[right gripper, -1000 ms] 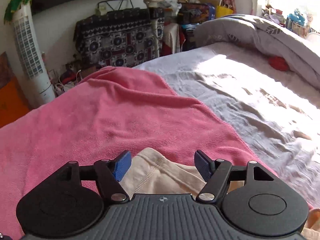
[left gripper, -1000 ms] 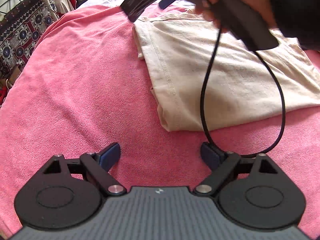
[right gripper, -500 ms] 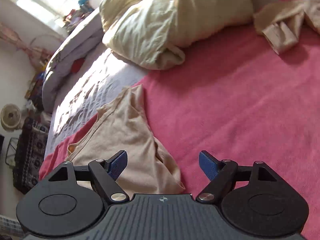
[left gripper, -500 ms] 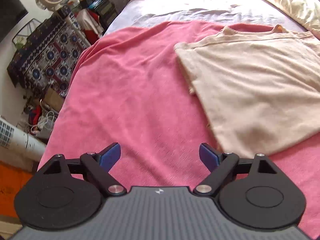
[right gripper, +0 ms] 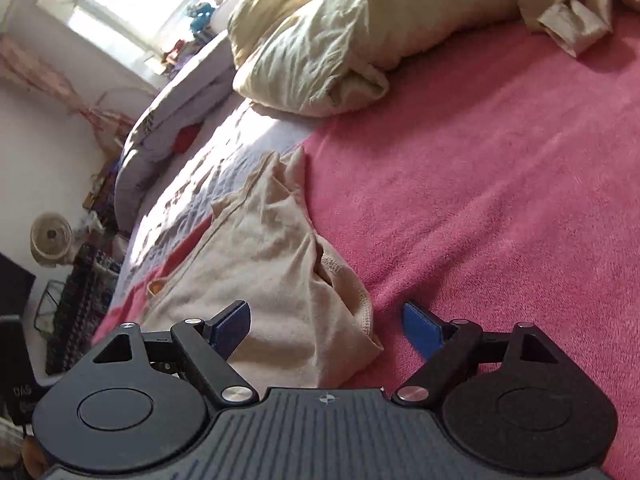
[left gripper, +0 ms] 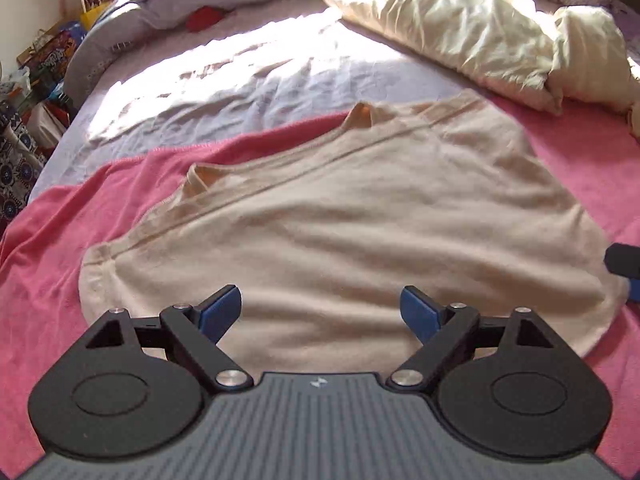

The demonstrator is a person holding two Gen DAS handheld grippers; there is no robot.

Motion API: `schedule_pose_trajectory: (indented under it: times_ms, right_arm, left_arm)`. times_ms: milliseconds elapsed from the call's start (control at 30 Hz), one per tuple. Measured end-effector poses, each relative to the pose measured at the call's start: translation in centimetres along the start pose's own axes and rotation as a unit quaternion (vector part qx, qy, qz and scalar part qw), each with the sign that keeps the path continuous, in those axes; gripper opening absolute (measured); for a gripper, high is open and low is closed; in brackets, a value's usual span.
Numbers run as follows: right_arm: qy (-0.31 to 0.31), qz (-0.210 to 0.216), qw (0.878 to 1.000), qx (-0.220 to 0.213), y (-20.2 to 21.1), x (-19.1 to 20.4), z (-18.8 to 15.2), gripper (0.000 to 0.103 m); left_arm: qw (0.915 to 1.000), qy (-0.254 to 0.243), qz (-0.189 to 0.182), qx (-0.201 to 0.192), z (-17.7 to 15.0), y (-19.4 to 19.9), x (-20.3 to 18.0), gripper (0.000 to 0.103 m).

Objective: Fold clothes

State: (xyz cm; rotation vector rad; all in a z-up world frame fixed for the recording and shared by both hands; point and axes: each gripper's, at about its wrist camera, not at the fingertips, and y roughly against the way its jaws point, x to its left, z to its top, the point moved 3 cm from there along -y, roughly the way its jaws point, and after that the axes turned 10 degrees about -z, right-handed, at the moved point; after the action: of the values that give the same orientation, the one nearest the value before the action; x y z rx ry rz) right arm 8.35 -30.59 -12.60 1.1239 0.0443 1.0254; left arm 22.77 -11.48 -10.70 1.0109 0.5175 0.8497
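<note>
L gripper (left gripper: 321, 309) now over beige shirt (left gripper: 360, 232), pink blanket (right gripper: 500, 160), no legible writing

The left camera sits on the left claw (left gripper: 321, 310) and looks down and forward, close over the beige shirt (left gripper: 360, 232) on the pink blanket (left gripper: 60, 280), with the bed sheet (left gripper: 240, 68) and the cream quilt (left gripper: 460, 36) farther off. The right camera sits on the right claw (right gripper: 326, 330). It is tilted and looks along the shirt's (right gripper: 260, 280) edge from the side, toward a window (right gripper: 120, 4). Both views share the shirt, the blanket (right gripper: 500, 184), the sheet (right gripper: 224, 152) and the quilt (right gripper: 320, 52).
</note>
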Motion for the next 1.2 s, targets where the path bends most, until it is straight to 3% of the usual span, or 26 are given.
schedule_pose_trajectory:
  times_ms: [67, 133, 167, 200, 233, 267, 367, 467, 533, 700, 833, 967, 1100, 1133, 1200]
  right_arm:
    - [0.103, -0.034, 0.994, -0.01, -0.6, 2.6, -0.8, 0.098]
    - [0.161, -0.067, 0.985, -0.016, -0.8, 4.1, -1.8, 0.098]
    - [0.167, -0.073, 0.983, -0.017, -0.6, 4.3, -2.0, 0.091]
    - [0.157, -0.074, 0.985, -0.018, -0.3, 4.3, -1.8, 0.083]
    - [0.137, -0.066, 0.988, -0.015, 0.0, 4.2, -1.5, 0.06]
    - [0.104, -0.048, 0.993, -0.003, 0.3, 3.5, -1.2, 0.046]
    - [0.04, -0.009, 0.999, 0.023, 0.7, 0.8, -1.2, 0.039]
    - [-0.01, 0.011, 1.0, 0.028, 0.4, -1.2, -1.1, 0.023]
    - [-0.039, 0.021, 0.998, 0.035, 0.3, -1.9, -1.0, 0.022]
    - [-0.004, -0.015, 0.999, 0.041, 0.8, 0.6, 0.2, 0.013]
    - [0.08, 0.002, 0.997, 0.016, 2.8, 5.9, 1.0, 0.012]
    - [0.19, 0.053, 0.98, 0.017, 3.7, 14.1, 0.3, 0.012]
    - [0.292, 0.103, 0.95, 0.047, 1.8, 21.7, -4.0, 0.012]
    - [0.307, 0.108, 0.944, 0.055, 1.1, 22.7, -5.3, 0.012]
    - [0.353, 0.079, 0.929, 0.076, -1.1, 24.1, -8.8, 0.012]
  left_arm:
    - [0.9987, 0.048, -0.016, -0.006, -0.3, 0.1, 1.4, 0.1]
    - [0.9981, 0.059, -0.017, 0.007, -0.3, 0.6, 2.0, 0.098]
    - [0.9981, 0.06, -0.01, 0.012, -0.3, 1.1, 2.2, 0.097]
    - [0.9982, 0.058, -0.004, 0.013, -0.2, 1.5, 2.3, 0.096]
    - [0.9984, 0.055, 0.001, 0.01, -0.2, 2.0, 2.6, 0.095]
    - [0.9986, 0.052, 0.009, 0.006, -0.3, 2.5, 2.9, 0.095]
    - [0.9981, 0.052, 0.031, 0.006, -0.8, 3.5, 4.0, 0.095]
    - [0.9964, 0.068, 0.048, 0.019, -2.0, 4.2, 5.6, 0.095]
    - [0.9949, 0.071, 0.065, 0.03, -3.2, 4.5, 6.5, 0.095]
    - [0.9913, 0.079, 0.087, 0.058, -6.0, 5.1, 8.1, 0.095]
    - [0.9892, 0.092, 0.099, 0.056, -7.5, 7.3, 9.7, 0.095]
    - [0.983, 0.13, 0.118, 0.056, -9.7, 9.3, 12.6, 0.095]
    - [0.9713, 0.185, 0.138, 0.058, -12.9, 11.2, 16.1, 0.095]
    - [0.9685, 0.196, 0.141, 0.06, -13.8, 11.4, 16.7, 0.095]
    - [0.9633, 0.216, 0.145, 0.064, -15.4, 11.9, 17.8, 0.095]
